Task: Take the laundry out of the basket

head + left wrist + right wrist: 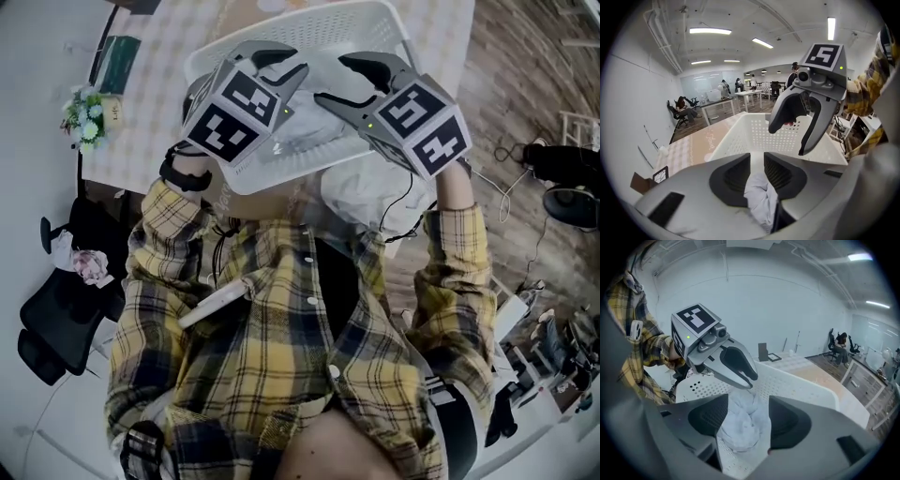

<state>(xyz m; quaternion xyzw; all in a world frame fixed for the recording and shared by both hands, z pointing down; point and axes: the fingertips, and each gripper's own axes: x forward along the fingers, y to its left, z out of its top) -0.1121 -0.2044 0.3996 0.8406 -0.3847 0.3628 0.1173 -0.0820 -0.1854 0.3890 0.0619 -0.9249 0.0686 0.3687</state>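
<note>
White laundry cloth is lying bunched in the basket straight below both tips, sitting loose between the wide-spread right gripper jaws and the narrower-gapped left gripper jaws, neither seeming to pinch it.

The light is bright, even and cool, coming from ceiling strip lights high above and beyond the fingers of the left gripper. One tube glows up and to the right of the right gripper. These lamps burn out to pure white. Both gripper views bulge like a fisheye, with black corners and bent lines at the rim. The finger pads lie in shadow, soft and out of focus. The white cloth between them looks pale with faint folds. The head view smears at its edges.
</note>
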